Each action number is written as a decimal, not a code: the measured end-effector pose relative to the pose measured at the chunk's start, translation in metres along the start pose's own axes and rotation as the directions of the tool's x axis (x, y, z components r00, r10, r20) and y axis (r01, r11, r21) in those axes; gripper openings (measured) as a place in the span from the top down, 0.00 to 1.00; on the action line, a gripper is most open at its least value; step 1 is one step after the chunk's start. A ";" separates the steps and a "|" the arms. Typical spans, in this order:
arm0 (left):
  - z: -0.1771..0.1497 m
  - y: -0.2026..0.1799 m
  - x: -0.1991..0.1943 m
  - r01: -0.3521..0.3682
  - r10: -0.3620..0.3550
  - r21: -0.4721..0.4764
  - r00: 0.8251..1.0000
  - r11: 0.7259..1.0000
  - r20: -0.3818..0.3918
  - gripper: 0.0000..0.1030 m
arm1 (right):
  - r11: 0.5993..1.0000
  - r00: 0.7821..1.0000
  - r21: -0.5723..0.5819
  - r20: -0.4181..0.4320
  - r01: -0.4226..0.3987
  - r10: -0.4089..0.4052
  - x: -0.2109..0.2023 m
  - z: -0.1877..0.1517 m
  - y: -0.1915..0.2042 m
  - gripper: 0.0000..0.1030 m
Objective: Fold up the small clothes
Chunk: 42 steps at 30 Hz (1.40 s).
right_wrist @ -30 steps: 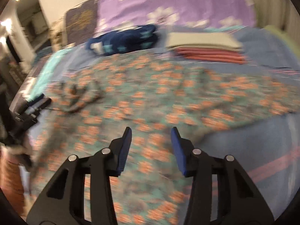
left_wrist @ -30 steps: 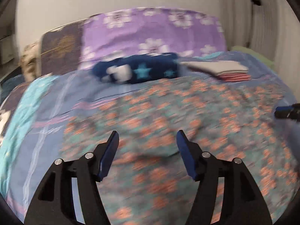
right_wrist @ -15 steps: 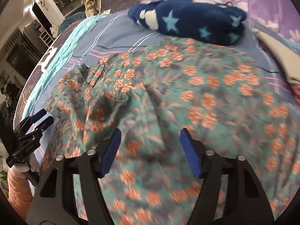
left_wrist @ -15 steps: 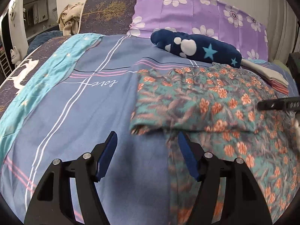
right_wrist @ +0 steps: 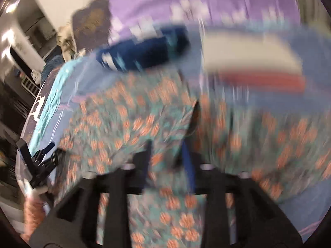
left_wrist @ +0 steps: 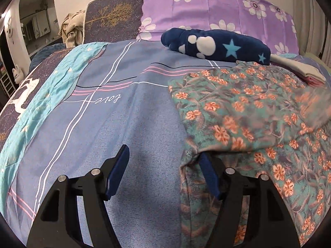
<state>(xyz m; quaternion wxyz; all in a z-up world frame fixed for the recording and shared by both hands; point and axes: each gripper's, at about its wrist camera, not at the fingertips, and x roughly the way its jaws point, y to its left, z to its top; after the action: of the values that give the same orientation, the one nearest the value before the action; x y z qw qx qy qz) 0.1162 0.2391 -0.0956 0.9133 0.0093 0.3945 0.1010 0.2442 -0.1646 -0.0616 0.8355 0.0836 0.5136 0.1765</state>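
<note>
My left gripper [left_wrist: 163, 171] is released, nothing betw fingers; floral garment [left_wrist: 238, 111] lies on the bedspread [left_wrist: 128, 124] just past my right finger. My right gripper [right_wrist: 167, 155] has just been opening, fabric betw its fingers; grip unclear, too blurred.

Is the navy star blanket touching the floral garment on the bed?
Cannot tell. In the left wrist view the floral garment's far edge meets the navy star blanket with no visible gap, but overlap looks alike; the right wrist view is blurred.

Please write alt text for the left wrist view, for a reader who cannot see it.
Open left tongs hover over a blue striped bedspread, beside the edge of a teal floral garment. Behind lie a rolled navy star blanket and purple flowered pillow.
</note>
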 end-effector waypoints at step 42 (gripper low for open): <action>0.081 0.054 0.103 0.356 -0.413 -0.403 0.908 0.843 -0.062 0.99 | 0.996 0.998 -0.060 0.023 0.061 -0.059 0.013 -0.040 0.011 0.56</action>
<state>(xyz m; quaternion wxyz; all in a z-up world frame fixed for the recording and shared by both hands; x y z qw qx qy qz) 0.2341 0.3166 -0.1090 0.8673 -0.2557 0.4269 -0.0093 0.2119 -0.1513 -0.0870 0.8480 0.0448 0.5013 0.1660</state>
